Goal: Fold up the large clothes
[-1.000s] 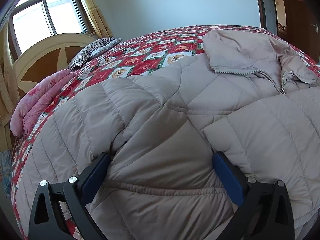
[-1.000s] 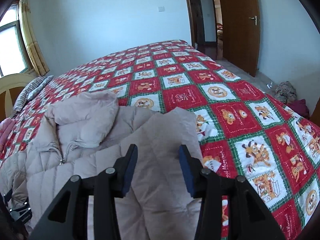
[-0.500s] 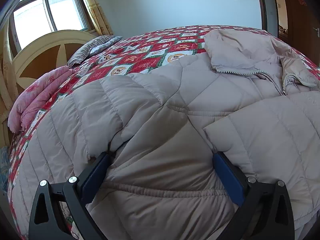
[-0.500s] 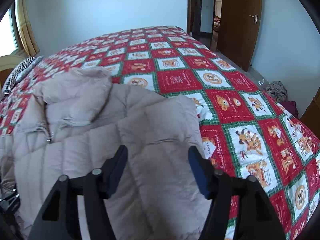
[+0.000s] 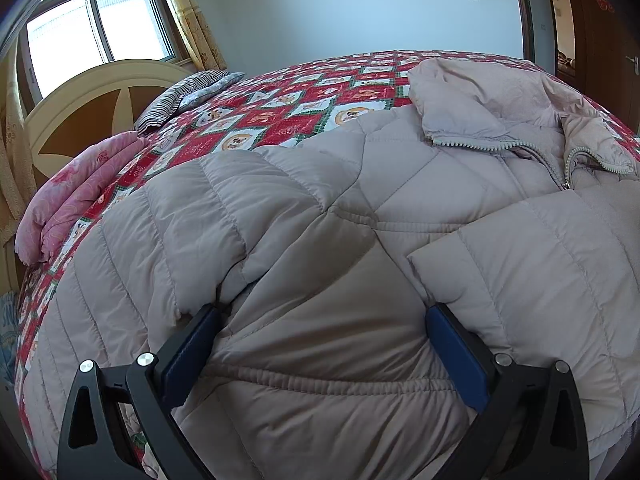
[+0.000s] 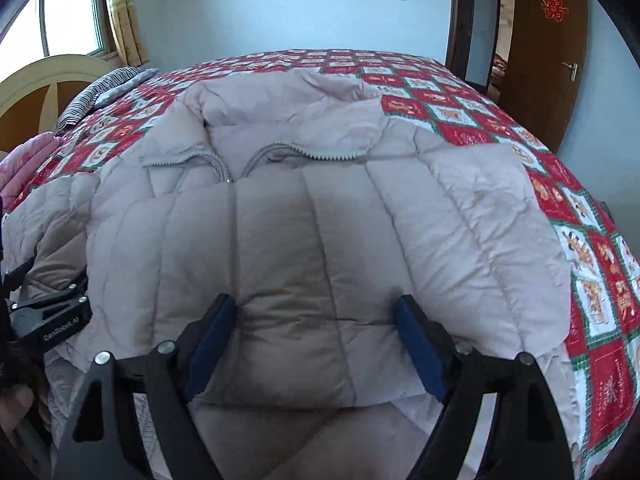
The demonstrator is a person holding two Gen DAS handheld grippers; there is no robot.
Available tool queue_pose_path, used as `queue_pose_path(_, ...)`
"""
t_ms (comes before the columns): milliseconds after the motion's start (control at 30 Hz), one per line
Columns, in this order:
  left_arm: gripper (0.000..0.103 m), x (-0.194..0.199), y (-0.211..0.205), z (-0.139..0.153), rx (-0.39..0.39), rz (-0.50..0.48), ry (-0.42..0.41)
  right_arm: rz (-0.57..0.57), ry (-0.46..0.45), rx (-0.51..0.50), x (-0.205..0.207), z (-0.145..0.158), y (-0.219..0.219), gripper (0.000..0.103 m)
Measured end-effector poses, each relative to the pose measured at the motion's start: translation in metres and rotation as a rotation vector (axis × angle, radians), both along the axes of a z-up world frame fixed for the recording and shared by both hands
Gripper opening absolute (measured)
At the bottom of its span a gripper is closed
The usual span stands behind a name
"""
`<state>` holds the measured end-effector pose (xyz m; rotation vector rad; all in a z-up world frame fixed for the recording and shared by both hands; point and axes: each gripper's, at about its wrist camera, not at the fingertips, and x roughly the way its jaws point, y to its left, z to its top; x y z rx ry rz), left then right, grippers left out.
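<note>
Only the left wrist view showed the pink folded blanket (image 5: 76, 196) left of the left tool (image 5: 320, 344), whose wide-spread blue pads pressed into a bulging fold of the beige down jacket (image 5: 320, 208) on the bed (image 5: 280, 120). The right wrist view alone showed the red door emblem (image 6: 554, 3) and "GenRobot.AI" printed on the left tool (image 6: 48, 312). The right tool (image 6: 316, 340) was opening, its pads flanking a jacket panel.
</note>
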<state>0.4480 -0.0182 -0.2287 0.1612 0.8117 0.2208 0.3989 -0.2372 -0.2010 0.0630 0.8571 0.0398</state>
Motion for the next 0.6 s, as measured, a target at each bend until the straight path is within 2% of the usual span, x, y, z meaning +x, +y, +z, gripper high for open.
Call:
queue_pose_path(100, 0.102, 0.000, 0.000, 0.000, 0.000, 0.000, 0.000, -0.009, 0.003, 0.030, 0.001, -0.008, -0.005, 0.086)
queue_pose_path(467, 0.102, 0.002, 0.005, 0.001, -0.025, -0.006, 0.008, -0.019, 0.027, -0.081, 0.005, -0.015, 0.008, 0.090)
queue_pose_path(600, 0.102, 0.002, 0.003, 0.001, -0.018, -0.006, 0.010, -0.022, 0.027, -0.089, 0.005, -0.015, 0.009, 0.091)
